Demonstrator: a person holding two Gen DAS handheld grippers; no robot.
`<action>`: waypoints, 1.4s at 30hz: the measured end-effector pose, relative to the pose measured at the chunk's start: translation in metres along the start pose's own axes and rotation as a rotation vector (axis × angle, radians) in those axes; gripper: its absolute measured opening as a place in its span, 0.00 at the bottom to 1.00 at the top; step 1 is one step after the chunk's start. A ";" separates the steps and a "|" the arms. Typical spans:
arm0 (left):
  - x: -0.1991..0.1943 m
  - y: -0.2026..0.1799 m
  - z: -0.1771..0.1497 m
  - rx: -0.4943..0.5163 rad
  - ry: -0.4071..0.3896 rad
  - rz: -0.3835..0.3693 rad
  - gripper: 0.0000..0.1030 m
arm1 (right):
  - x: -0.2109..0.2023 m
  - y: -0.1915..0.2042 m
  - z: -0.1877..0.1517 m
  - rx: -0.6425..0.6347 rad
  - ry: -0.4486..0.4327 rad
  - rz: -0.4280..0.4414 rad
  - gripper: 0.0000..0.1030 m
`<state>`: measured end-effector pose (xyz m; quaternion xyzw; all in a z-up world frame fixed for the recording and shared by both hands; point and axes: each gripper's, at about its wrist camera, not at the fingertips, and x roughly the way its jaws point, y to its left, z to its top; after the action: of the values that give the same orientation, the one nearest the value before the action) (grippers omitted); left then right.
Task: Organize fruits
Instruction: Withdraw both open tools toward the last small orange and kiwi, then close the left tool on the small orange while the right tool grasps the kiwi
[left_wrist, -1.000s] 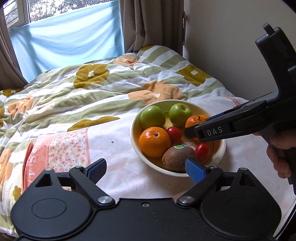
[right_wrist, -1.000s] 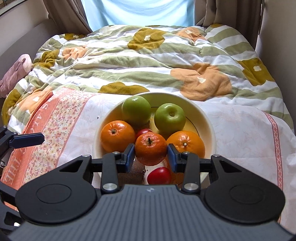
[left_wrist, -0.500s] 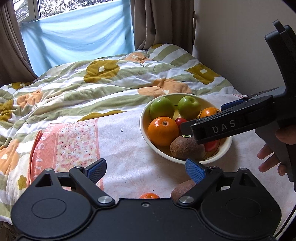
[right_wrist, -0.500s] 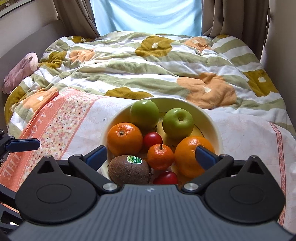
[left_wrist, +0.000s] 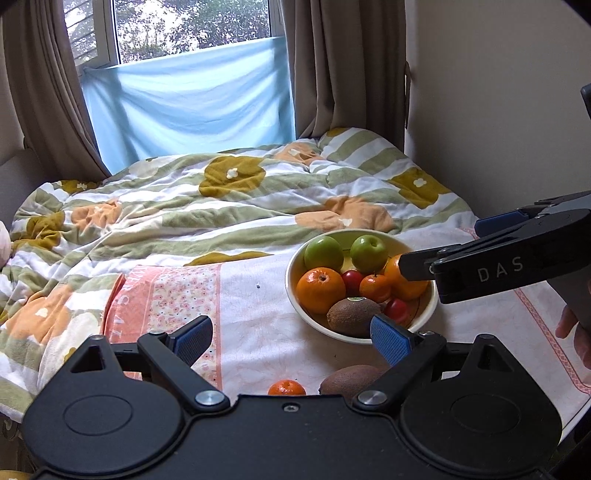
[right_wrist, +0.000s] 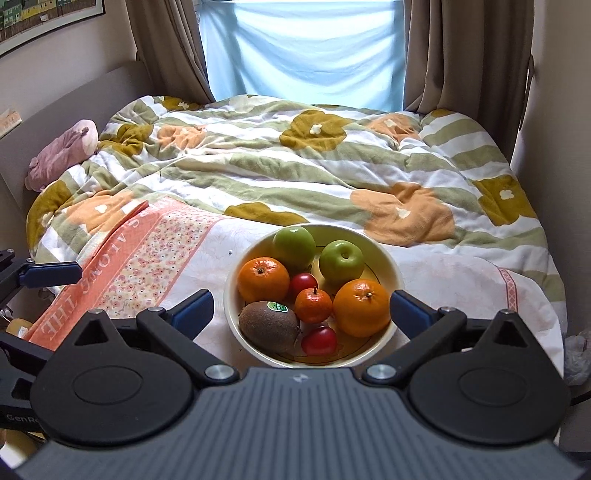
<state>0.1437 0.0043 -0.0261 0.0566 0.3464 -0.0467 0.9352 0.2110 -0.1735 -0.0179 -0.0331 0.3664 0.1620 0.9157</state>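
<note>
1. Left wrist view: left claw (left_wrist: 291, 341) gapes wide and empty; nearest, a small orange (left_wrist: 287, 388) and a kiwi (left_wrist: 349, 378) lie outside on the bed cloth (left_wrist: 258, 321), apparently left to collect.
2. Farther, right claw (right_wrist: 302, 308) is wide, empty, near the bowl (right_wrist: 397, 271) holding eight fruits.

Fruits (right_wrist: 313, 305) in bowl (right_wrist: 396, 274) on bed (right_wrist: 332, 170)

You have a bed (right_wrist: 517, 295) covered by a rumpled green-striped floral quilt (right_wrist: 295, 166). Over its near end lies a white cloth with a pink floral border (left_wrist: 166, 295), carrying a cream round bowl (right_wrist: 397, 271), a small loose orange mandarin (left_wrist: 286, 387) and a brown kiwi (left_wrist: 347, 378).
</note>
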 end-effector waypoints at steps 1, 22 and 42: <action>-0.007 -0.002 -0.001 -0.005 -0.010 0.006 0.92 | -0.008 0.000 0.000 -0.007 -0.005 -0.004 1.00; -0.081 0.008 -0.040 -0.078 -0.026 0.039 0.96 | -0.095 0.014 -0.057 0.061 0.016 -0.022 1.00; 0.045 0.053 -0.068 0.212 0.090 -0.219 0.91 | 0.004 0.077 -0.088 0.295 0.051 -0.169 1.00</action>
<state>0.1411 0.0635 -0.1026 0.1189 0.3849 -0.1819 0.8970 0.1316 -0.1157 -0.0803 0.0668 0.4051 0.0282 0.9114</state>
